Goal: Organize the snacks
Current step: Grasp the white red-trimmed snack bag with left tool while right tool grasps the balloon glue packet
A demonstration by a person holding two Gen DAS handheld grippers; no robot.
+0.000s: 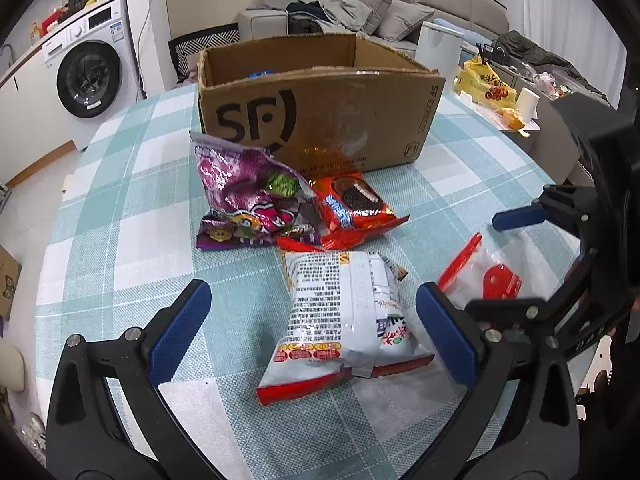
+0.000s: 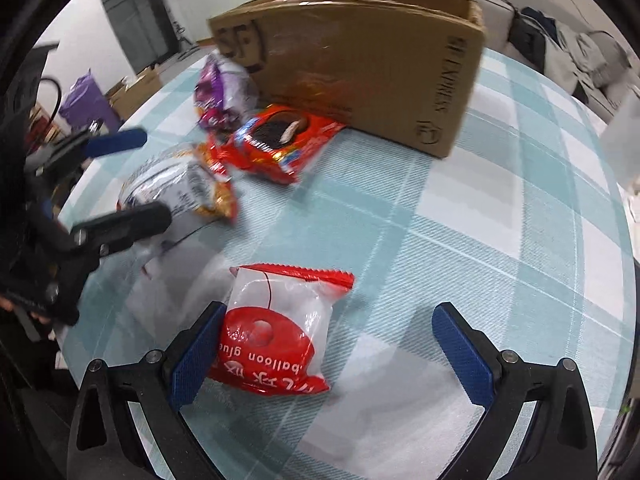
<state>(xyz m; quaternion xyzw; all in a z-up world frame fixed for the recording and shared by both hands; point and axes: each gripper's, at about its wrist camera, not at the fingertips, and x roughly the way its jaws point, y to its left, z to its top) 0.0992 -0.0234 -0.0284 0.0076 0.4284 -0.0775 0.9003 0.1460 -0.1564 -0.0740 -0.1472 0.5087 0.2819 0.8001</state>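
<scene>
A white snack bag [image 1: 340, 320] with red edges lies on the table between the open fingers of my left gripper [image 1: 314, 332]. A purple bag [image 1: 244, 196] and a red cookie pack [image 1: 352, 208] lie in front of the open cardboard box [image 1: 320, 116]. A clear packet with a red balloon-glue roll [image 2: 276, 332] lies between the open fingers of my right gripper [image 2: 332, 360], touching its left pad [image 2: 196, 356]. The same packet shows in the left wrist view [image 1: 484, 276]. The white bag [image 2: 180, 188], purple bag [image 2: 224, 92], cookie pack [image 2: 280, 140] and box [image 2: 360, 52] show in the right wrist view.
The table has a blue-and-white check cloth [image 1: 120, 220]. A washing machine [image 1: 88, 68] stands at the left, a sofa [image 1: 340, 8] behind the box, a yellow bag [image 1: 484, 84] and a white roll [image 1: 528, 102] at the right. The left gripper's fingers [image 2: 120, 224] show at the right wrist view's left.
</scene>
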